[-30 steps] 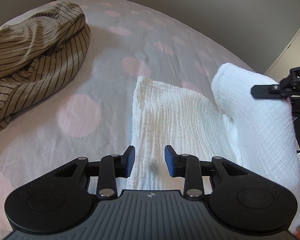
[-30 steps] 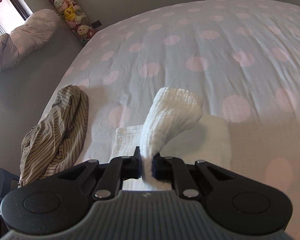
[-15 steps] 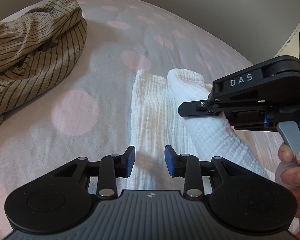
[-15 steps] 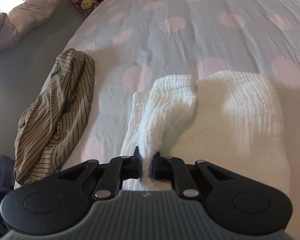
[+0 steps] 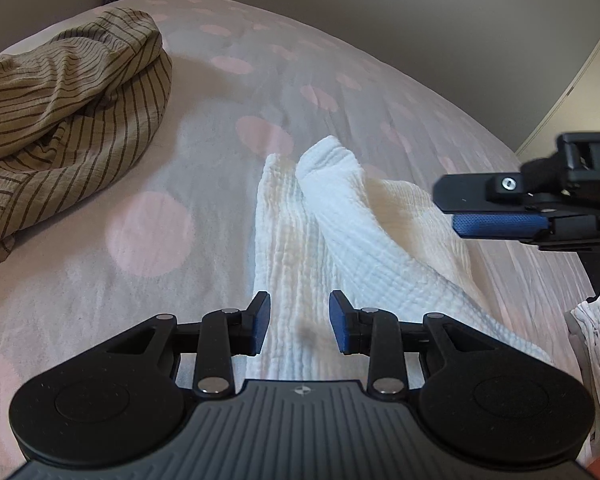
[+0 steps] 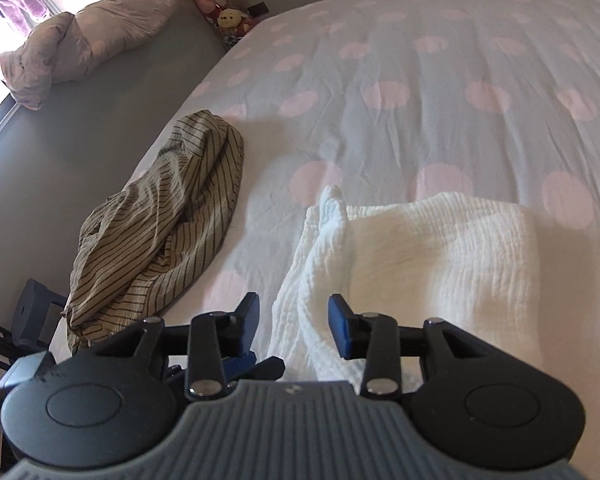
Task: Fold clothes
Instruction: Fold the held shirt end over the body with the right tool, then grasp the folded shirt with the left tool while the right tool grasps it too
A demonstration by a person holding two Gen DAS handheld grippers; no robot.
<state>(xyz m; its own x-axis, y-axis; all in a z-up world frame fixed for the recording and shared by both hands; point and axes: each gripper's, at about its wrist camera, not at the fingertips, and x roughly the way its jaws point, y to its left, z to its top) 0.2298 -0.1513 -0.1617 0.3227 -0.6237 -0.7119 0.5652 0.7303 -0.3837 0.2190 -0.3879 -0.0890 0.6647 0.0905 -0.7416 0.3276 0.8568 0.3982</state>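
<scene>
Showing letter "D": right hand-held gripper, above white garment.

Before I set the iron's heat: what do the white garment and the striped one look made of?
White garment: likely cotton muslin or gauze, matte; its surface is finely crinkled in rows. Striped garment: probably light woven cotton or a linen blend, matte tan with thin dark stripes, lying limp and creased. Neither fibre is certain by sight.

My right gripper now gapes, no longer pinching the white cloth, whose folded flap lies dropped at centre frame.
</scene>
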